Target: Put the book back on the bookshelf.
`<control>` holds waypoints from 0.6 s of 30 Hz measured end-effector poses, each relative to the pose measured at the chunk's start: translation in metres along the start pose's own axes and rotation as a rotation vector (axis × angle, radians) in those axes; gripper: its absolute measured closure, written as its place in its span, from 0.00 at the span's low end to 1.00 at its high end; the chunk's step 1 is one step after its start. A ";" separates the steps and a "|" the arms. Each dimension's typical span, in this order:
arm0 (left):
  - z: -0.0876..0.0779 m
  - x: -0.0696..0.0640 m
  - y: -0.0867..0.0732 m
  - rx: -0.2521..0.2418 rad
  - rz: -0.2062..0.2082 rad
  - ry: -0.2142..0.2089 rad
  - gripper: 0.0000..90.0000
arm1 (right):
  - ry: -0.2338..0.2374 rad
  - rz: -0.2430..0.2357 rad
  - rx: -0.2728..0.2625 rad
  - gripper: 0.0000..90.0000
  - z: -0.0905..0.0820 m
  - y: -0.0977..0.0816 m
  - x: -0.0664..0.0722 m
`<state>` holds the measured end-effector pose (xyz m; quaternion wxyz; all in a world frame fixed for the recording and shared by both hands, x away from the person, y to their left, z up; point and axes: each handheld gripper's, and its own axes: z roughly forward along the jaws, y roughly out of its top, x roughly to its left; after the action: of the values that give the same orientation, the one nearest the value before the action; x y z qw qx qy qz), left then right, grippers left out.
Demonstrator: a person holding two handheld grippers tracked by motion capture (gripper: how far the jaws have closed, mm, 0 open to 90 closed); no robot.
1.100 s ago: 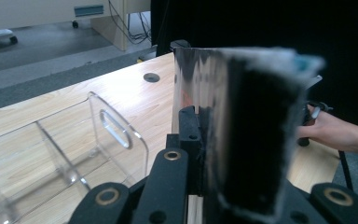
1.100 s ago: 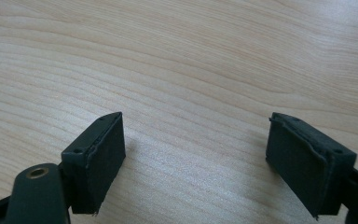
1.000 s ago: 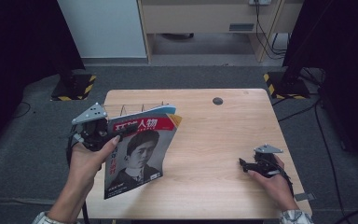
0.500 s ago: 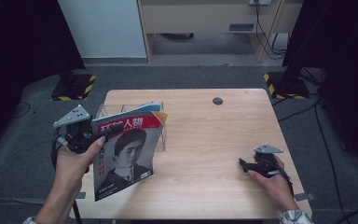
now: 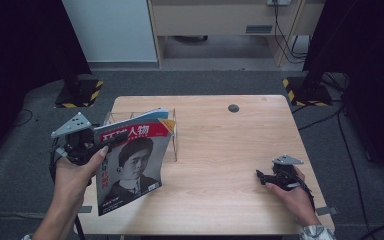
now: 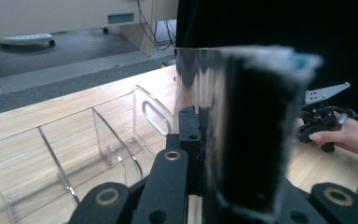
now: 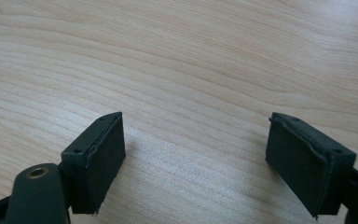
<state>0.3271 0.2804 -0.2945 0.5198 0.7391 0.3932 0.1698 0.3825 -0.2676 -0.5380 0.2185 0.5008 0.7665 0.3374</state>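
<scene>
A magazine (image 5: 130,165) with a red title band and a portrait on its cover hangs tilted over the table's left front part. My left gripper (image 5: 111,142) is shut on its left edge. In the left gripper view the magazine's edge (image 6: 247,130) stands upright against the black jaw of that gripper (image 6: 205,140). A clear acrylic file rack (image 5: 172,137) stands just behind the magazine, and its dividers (image 6: 121,135) are apart from it. My right gripper (image 5: 261,176) rests on the table at the front right, open, with bare wood between its pads (image 7: 196,158).
The wooden table (image 5: 230,150) has a small dark grommet (image 5: 233,108) near its far edge. Beyond the magazine, the right hand and its gripper (image 6: 317,126) lie farther off. Grey carpet, stand bases with hazard stripes (image 5: 80,92) and cables surround the table.
My left gripper has carried the magazine leftward, away from the rack and toward the table's left edge. The right gripper has stayed still.
</scene>
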 end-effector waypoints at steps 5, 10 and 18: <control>-0.005 0.004 -0.002 0.000 -0.006 0.015 0.96 | 0.000 0.001 0.000 0.22 0.000 0.000 0.000; -0.011 0.008 -0.004 -0.009 -0.015 0.029 0.96 | 0.001 -0.002 0.000 0.22 0.000 0.000 0.000; -0.019 0.012 -0.006 -0.011 -0.022 0.055 0.96 | 0.000 -0.002 0.000 0.22 0.000 0.000 0.000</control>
<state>0.3204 0.3024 -0.2944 0.5148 0.7271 0.4143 0.1866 0.3825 -0.2677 -0.5380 0.2186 0.5000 0.7671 0.3373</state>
